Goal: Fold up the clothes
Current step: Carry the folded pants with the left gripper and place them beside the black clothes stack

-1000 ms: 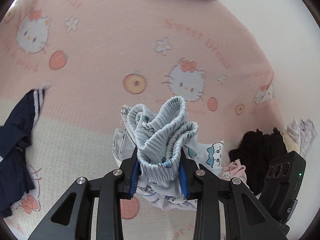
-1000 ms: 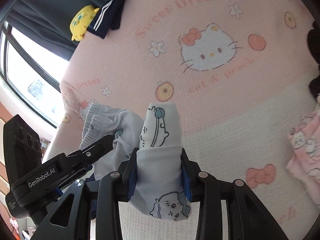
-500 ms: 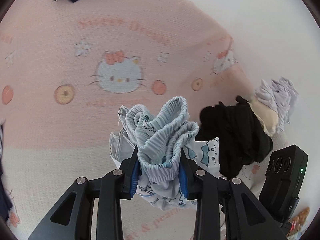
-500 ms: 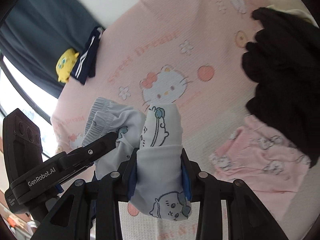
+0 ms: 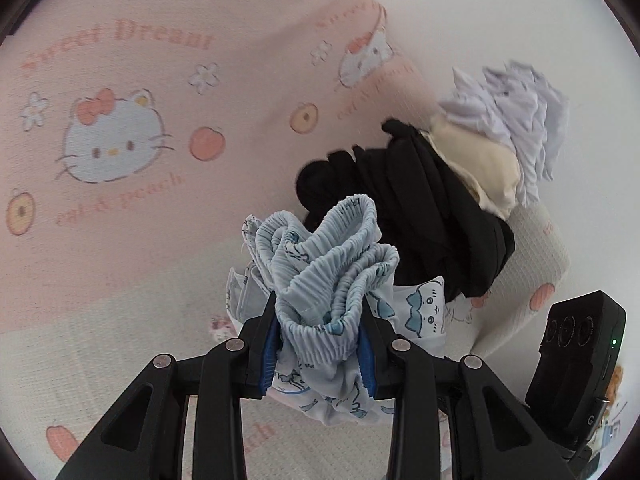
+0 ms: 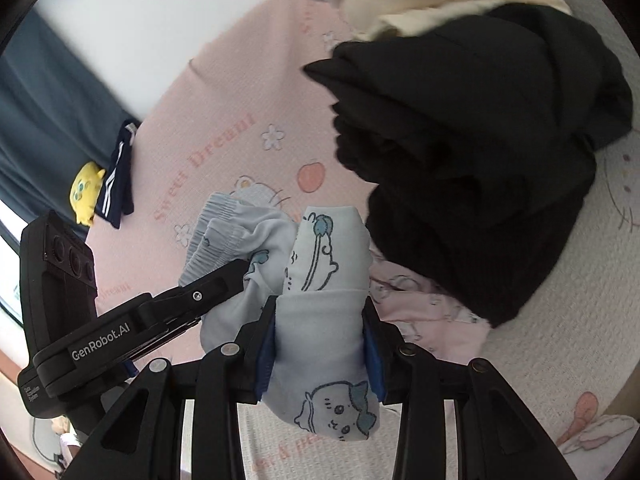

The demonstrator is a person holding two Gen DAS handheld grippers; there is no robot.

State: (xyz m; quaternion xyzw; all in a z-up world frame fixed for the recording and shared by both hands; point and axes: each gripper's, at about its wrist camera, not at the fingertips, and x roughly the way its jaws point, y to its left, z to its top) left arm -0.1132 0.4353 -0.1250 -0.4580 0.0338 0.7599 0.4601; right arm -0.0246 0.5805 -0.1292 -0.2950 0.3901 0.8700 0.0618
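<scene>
Clamping the bunched elastic waistband, the left tongs point(image 5: 320, 338) hold one end of the pale-blue printed shorts point(image 5: 332, 264); the right tongs point(image 6: 320, 354) pinch the folded leg end, aloft over the bed point(image 5: 120, 208). Light, limp cotton; the waistband grips best.

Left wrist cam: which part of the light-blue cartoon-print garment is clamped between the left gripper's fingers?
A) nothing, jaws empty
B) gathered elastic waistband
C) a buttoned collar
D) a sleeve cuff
B: the left gripper is shut on the bunched, ribbed elastic waistband of the light-blue cartoon-print garment, which bulges up between the blue pads.
</scene>
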